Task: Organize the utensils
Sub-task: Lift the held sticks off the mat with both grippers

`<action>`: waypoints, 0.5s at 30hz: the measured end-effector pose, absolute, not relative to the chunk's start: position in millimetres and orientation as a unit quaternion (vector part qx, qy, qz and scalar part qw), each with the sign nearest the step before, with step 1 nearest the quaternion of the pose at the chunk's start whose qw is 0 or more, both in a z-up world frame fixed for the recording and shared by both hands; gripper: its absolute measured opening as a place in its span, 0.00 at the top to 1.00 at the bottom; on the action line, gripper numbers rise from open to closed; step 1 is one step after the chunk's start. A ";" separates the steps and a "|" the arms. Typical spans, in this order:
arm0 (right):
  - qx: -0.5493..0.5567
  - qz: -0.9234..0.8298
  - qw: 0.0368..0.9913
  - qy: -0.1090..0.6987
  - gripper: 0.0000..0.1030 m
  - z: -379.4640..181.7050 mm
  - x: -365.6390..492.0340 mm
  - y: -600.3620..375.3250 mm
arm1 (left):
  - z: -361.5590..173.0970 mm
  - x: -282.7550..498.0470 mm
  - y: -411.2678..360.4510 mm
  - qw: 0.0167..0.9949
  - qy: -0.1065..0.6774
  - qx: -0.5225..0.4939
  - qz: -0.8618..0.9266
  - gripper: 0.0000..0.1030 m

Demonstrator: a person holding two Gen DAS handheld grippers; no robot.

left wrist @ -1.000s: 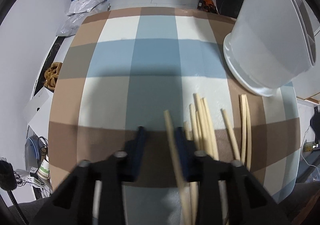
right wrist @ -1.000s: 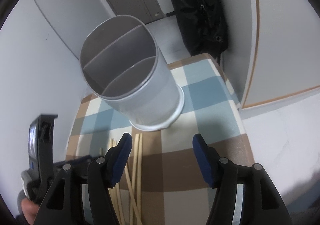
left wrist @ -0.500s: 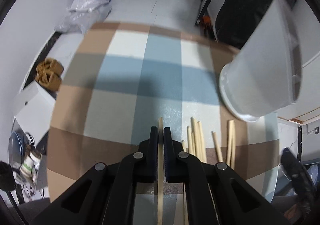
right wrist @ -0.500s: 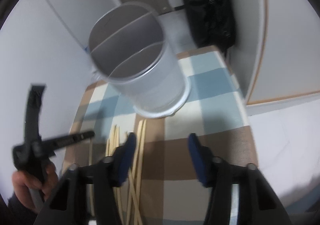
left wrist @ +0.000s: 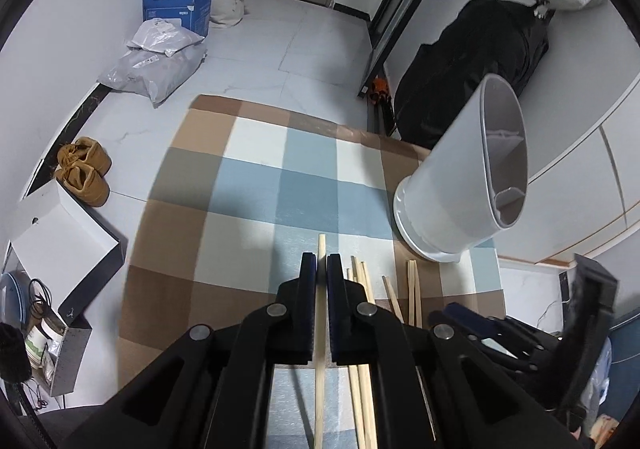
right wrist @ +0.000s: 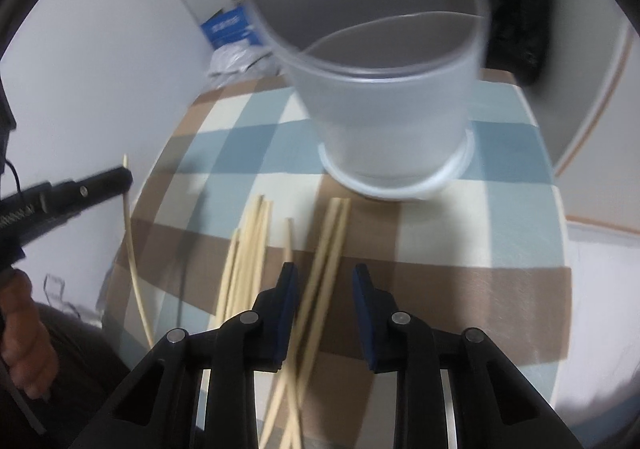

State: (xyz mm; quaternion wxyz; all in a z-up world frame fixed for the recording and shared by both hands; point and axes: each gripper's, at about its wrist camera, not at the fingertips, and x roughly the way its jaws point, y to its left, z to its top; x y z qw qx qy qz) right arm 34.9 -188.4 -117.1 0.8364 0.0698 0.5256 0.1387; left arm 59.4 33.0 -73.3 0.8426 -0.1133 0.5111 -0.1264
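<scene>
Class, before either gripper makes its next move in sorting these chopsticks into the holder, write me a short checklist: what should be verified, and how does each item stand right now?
1. Left gripper clamped on a single chopstick: ok.
2. That chopstick lifted clear of the table, seen in the right wrist view: ok.
3. Right gripper gripping a chopstick: not ok; its jaws have just been closing, a pair lies between them, pads not yet pressing.
4. Utensil holder upright on the checked tablecloth: ok.
5. Holder compartments free: ok, none holds anything visible.
6. Remaining chopsticks reachable beside the holder: ok.
</scene>
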 end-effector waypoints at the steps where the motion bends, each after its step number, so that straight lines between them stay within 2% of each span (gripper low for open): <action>1: 0.064 0.143 0.833 0.531 0.76 -118.6 37.4 -183.5 | -72.2 59.6 36.3 0.843 0.509 -0.118 -0.128 0.99; 15: -0.049 0.155 0.802 0.575 0.83 -139.1 76.6 -133.7 | -71.0 58.6 68.3 0.832 0.508 -0.176 -0.135 0.99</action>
